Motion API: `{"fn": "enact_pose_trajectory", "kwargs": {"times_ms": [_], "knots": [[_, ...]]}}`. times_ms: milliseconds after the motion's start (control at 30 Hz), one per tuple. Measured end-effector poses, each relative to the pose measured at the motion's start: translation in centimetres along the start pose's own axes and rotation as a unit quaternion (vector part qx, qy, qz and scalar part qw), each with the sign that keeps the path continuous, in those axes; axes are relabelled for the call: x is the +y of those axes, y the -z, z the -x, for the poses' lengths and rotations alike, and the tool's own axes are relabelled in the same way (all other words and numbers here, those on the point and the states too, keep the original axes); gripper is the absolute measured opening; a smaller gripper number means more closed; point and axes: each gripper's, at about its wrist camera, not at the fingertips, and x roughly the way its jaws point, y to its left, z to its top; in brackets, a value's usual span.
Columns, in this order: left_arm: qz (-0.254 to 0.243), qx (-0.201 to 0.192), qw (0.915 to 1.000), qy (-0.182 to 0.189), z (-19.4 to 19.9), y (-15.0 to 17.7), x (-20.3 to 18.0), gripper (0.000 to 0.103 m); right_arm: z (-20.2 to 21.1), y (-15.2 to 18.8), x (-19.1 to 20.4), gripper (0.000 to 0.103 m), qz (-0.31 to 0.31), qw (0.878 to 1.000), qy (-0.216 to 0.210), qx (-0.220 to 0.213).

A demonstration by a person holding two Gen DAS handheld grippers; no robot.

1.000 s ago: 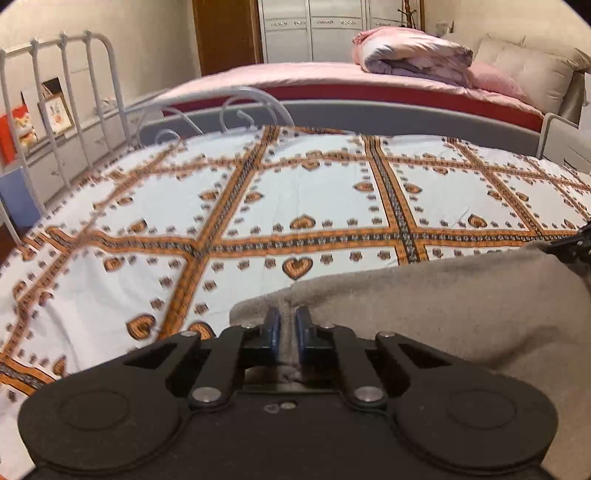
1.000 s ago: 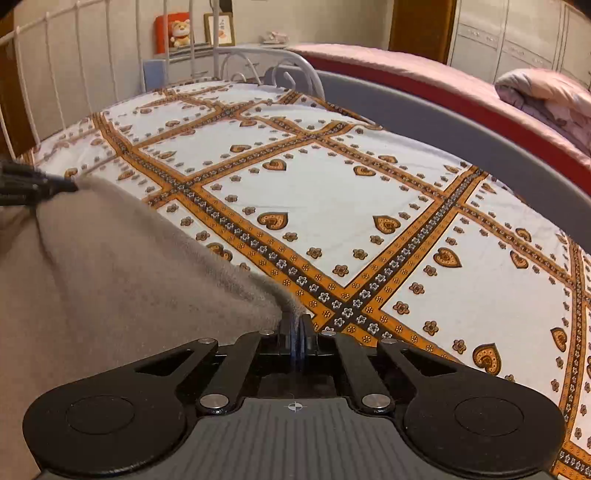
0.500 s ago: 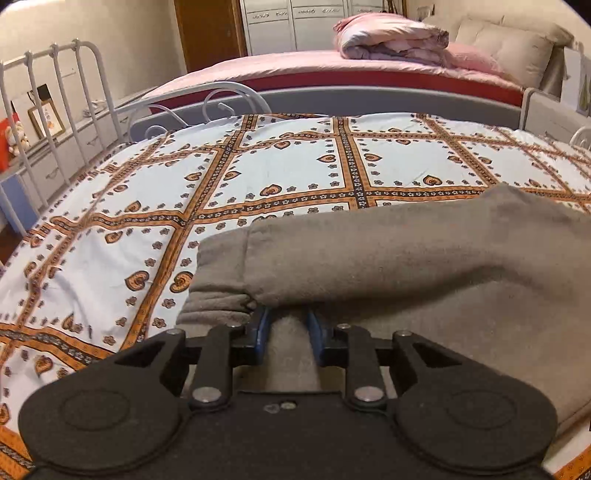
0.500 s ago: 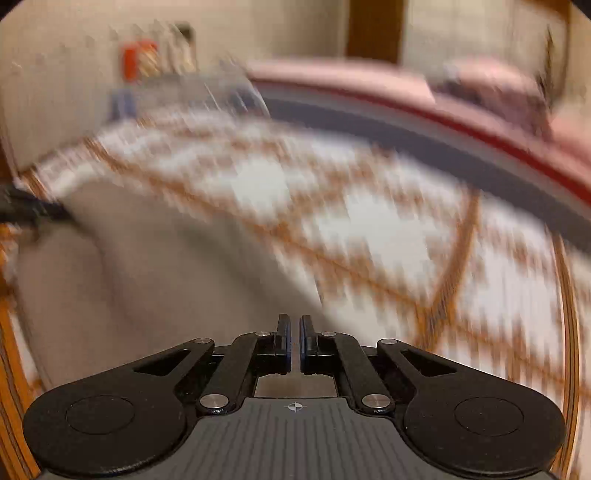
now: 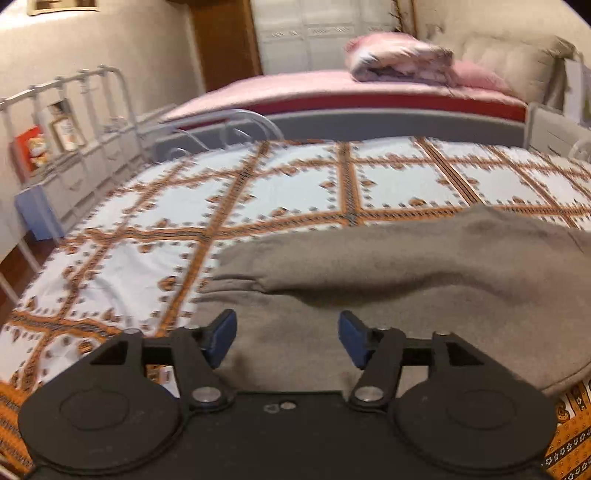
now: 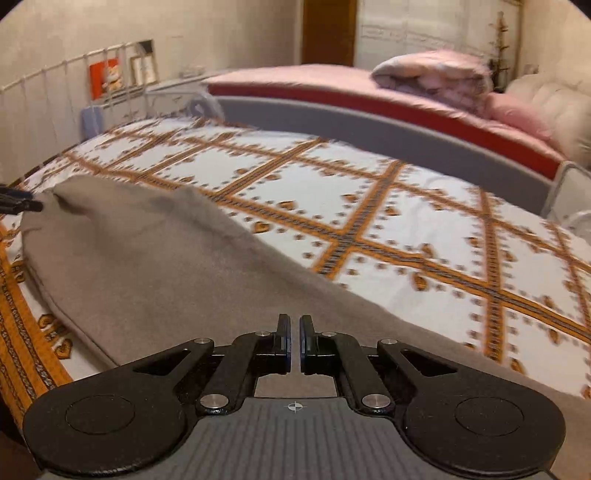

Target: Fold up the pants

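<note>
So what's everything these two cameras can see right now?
pants: one, grey-brown, folded over on the near bed
bedspread: one, white with orange bands, covering the near bed
bed rail: one, white metal, at the near bed's left end
far bed: one, pink sheet, behind the near bed
quilt: one, pink, bundled on the far bed
wardrobe: one, white, against the back wall
left gripper: black, blue pads, jaws just been opening, apart over the pants
right gripper: black, shut, nothing visibly between the pads

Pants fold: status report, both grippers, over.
Left gripper just opened, nothing pinched. Right gripper shut, no cloth visible between pads. Grey pants folded over on patterned bedspread. Nothing in the way.
</note>
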Motion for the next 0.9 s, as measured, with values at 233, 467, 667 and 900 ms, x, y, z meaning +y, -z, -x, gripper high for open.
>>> {"fn": "enact_pose_trajectory", "kwargs": {"times_ms": [233, 467, 667, 900], "knots": [[0.236, 0.039, 0.9699, 0.047, 0.0, 2.2, 7.6, 0.029, 3.3, 2.5, -4.3, 0.037, -0.099, 0.995, 0.034, 0.0], [0.265, 0.055, 0.9589, 0.083, -1.5, 2.7, 7.7, 0.025, 4.1, 3.5, -5.4, 0.052, -0.131, 0.991, 0.039, 0.013], [0.27, 0.08, 0.9555, 0.087, -3.8, 2.9, 7.3, 0.023, 2.2, 4.6, -5.5, 0.052, -0.123, 0.988, 0.068, 0.056], [0.267, -0.042, 0.9552, 0.12, -0.7, 2.1, 8.0, 0.006, 0.9, 5.8, -6.9, 0.052, -0.15, 0.981, 0.082, 0.096]]}}
